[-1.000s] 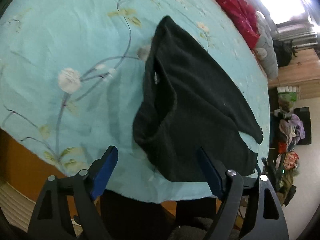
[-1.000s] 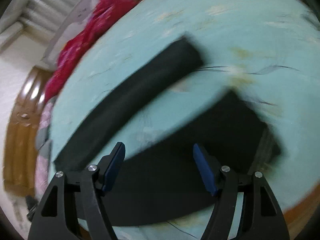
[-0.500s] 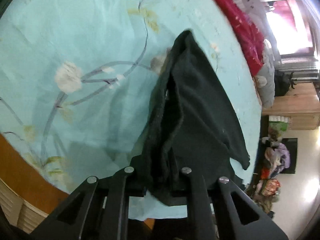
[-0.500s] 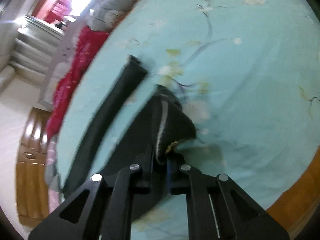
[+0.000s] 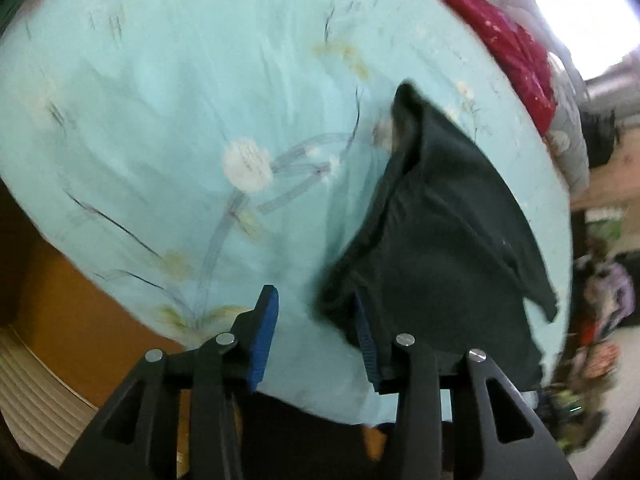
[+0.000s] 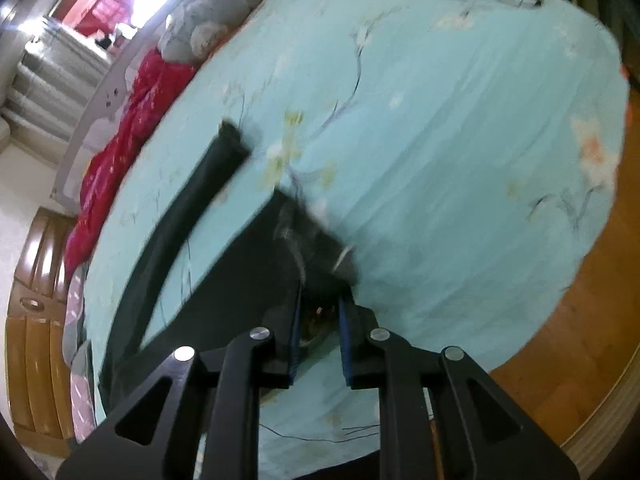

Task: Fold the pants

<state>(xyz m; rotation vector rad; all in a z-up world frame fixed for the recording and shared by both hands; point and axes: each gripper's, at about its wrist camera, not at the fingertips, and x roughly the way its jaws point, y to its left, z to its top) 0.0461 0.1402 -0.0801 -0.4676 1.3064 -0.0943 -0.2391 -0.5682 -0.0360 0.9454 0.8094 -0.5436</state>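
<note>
The black pants [image 5: 440, 220] lie bunched on a light blue flowered bed sheet [image 5: 200, 100]. My left gripper [image 5: 314, 300] hovers at the sheet's near edge with its jaws opening. The pants' crumpled edge rests against its right finger, and only sheet shows across the rest of the gap. In the right wrist view the pants [image 6: 224, 280] spread left, with one leg [image 6: 192, 200] stretching up and away. My right gripper [image 6: 321, 298] is also opening, its narrow gap still holding a blurred fold of the pants' upper edge.
A red quilt [image 5: 500, 40] [image 6: 116, 152] and a grey stuffed toy [image 6: 216, 20] lie along the bed's far side. The wooden bed frame [image 6: 580, 300] shows below the sheet's edge, and a wooden board [image 6: 36, 340] stands at the left. Clutter [image 5: 600, 300] covers the floor beyond.
A second ago both grippers stood wide above the flat pants. Half a second ago both were shut on lifted cloth. Now both have parted, and the cloth has slipped toward the left gripper's right finger.
</note>
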